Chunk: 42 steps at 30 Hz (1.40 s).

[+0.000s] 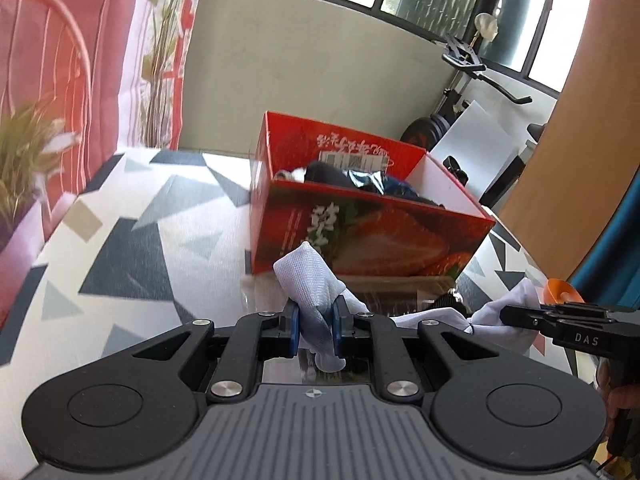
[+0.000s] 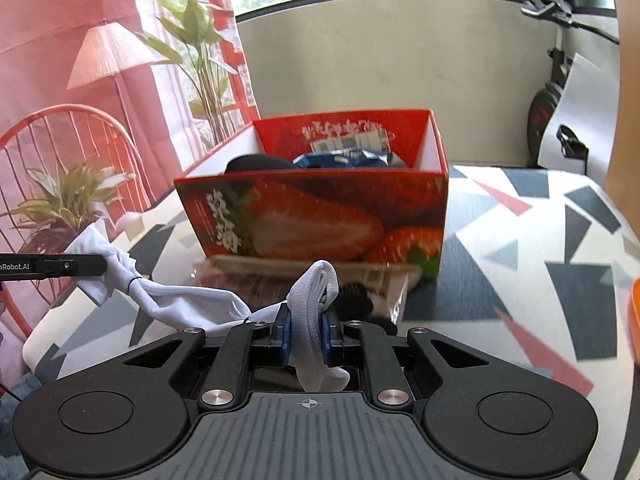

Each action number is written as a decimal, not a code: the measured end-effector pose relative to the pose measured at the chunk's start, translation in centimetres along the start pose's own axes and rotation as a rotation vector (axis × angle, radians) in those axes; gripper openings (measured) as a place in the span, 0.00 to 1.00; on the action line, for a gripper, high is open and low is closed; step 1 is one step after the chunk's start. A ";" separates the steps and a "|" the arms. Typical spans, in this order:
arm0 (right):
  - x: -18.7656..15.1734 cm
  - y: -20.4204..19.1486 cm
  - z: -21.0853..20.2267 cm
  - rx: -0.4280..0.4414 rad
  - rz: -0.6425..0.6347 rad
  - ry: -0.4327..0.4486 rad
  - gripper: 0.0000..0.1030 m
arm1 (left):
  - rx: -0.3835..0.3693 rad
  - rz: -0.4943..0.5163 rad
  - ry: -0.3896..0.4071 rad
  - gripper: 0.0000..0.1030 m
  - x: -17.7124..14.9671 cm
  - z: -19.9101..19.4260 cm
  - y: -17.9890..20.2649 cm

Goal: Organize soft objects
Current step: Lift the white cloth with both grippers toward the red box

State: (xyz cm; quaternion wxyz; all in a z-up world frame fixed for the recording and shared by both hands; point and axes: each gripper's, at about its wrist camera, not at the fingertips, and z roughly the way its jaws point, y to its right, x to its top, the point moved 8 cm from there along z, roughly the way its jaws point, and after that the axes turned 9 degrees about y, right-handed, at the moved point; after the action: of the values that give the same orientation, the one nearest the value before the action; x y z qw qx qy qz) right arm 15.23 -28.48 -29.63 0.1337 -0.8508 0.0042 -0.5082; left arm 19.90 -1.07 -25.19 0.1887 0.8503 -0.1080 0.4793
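Left wrist view: my left claw (image 1: 316, 316) is clenched on one end of a white sock (image 1: 308, 276), the blue pads pinching the bunched fabric with a tuft poking up above them and a bit hanging below. The sock runs off to the right, where my right claw (image 1: 516, 314) comes in from the side and grips the other end. Straight ahead on the patterned table (image 1: 132, 240) stands the red strawberry box (image 1: 360, 232), open at the top, with dark items and a shiny blue packet (image 1: 368, 180) already inside.

Right wrist view: the right claw (image 2: 306, 332) is clamped shut on its end of the white sock (image 2: 312, 292), folded fabric rising between the pads. The sock stretches left, slack and twisted, to the left claw (image 2: 96, 266), which pinches the far end. The box (image 2: 320, 216) sits just beyond, and in front of it lies a clear shallow tray (image 2: 384, 280) with something dark (image 2: 356, 296) in it that I cannot identify.

As I judge it, some things are already in the box, so the sorting is partly done. This sock is held off the table between both claws, and I reckon it still needs folding or carrying over the box rim and dropping in.
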 end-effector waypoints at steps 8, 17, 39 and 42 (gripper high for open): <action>3.1 0.0 1.4 0.007 -0.063 0.025 0.12 | -0.011 0.029 0.021 0.16 2.5 1.6 0.9; 6.9 0.3 1.9 0.021 -0.105 0.048 0.12 | -0.066 0.092 0.061 0.16 5.8 2.6 3.2; 14.6 2.4 4.5 -0.010 -0.176 0.094 0.12 | -0.103 0.079 0.138 0.16 12.0 6.6 4.6; 15.6 3.1 5.7 -0.020 -0.177 0.094 0.12 | -0.105 0.072 0.141 0.16 12.8 7.8 4.5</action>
State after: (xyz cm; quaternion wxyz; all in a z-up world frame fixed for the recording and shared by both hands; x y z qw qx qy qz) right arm 28.10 -32.43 -19.42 0.0793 -0.8244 -0.0597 -0.5572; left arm 30.90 -8.44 -16.90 0.2227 0.7990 -0.1497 0.5381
